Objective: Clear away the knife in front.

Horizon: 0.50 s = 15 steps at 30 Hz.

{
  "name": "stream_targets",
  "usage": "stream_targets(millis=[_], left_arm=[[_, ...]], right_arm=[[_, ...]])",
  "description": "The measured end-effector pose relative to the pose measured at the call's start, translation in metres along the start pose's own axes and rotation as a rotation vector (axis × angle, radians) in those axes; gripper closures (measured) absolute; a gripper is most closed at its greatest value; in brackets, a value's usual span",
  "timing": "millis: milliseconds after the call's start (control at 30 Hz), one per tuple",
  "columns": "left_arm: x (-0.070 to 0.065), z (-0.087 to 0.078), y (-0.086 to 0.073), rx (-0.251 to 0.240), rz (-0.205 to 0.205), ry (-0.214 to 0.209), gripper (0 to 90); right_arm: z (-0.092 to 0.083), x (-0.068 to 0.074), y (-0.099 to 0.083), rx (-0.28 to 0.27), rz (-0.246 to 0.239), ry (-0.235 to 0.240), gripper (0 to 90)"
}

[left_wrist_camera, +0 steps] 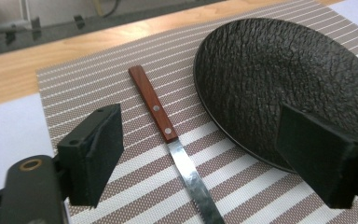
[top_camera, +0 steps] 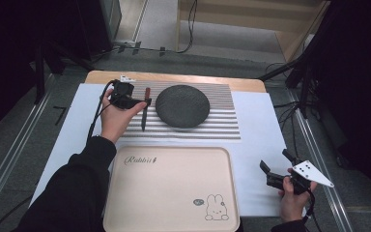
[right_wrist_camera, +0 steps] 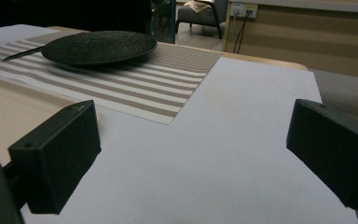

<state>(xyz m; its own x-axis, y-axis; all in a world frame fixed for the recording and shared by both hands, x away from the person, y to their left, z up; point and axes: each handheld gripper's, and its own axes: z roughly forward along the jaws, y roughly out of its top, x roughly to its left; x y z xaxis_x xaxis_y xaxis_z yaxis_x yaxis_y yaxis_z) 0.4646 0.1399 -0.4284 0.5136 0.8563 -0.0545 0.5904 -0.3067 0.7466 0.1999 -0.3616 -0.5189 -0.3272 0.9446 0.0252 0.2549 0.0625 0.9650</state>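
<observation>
A knife [top_camera: 145, 109] with a reddish wooden handle [left_wrist_camera: 152, 103] and a steel blade [left_wrist_camera: 193, 179] lies on the striped placemat [top_camera: 222, 123], just left of a black textured plate [top_camera: 182, 106]. My left gripper [top_camera: 142, 102] hovers low over the knife's handle end, jaws open on either side of it, with the plate [left_wrist_camera: 279, 79] at the right of the left gripper view. My right gripper [top_camera: 275, 163] is held open above the white sheet at the near right, empty. In the right gripper view the plate [right_wrist_camera: 98, 46] lies far off.
A beige tray [top_camera: 171, 186] with a rabbit drawing sits at the near edge on the white sheet [top_camera: 261, 140]. The wooden table edge [top_camera: 174, 77] runs along the back. Beyond the table are dark stands and cables on the floor.
</observation>
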Motion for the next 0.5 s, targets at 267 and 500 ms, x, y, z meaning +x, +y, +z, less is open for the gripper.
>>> stream_targets(millis=[267, 500], left_arm=[[0.004, 0.025, 0.011, 0.140, -0.033, 0.004, 23.8], [0.006, 0.048, 0.019, 0.259, -0.054, 0.047, 34.9]], right_arm=[[0.000, -0.001, 0.000, -0.002, 0.001, 0.002, 1.2], [-0.001, -0.001, 0.000, -0.004, 0.010, -0.001, 1.2]])
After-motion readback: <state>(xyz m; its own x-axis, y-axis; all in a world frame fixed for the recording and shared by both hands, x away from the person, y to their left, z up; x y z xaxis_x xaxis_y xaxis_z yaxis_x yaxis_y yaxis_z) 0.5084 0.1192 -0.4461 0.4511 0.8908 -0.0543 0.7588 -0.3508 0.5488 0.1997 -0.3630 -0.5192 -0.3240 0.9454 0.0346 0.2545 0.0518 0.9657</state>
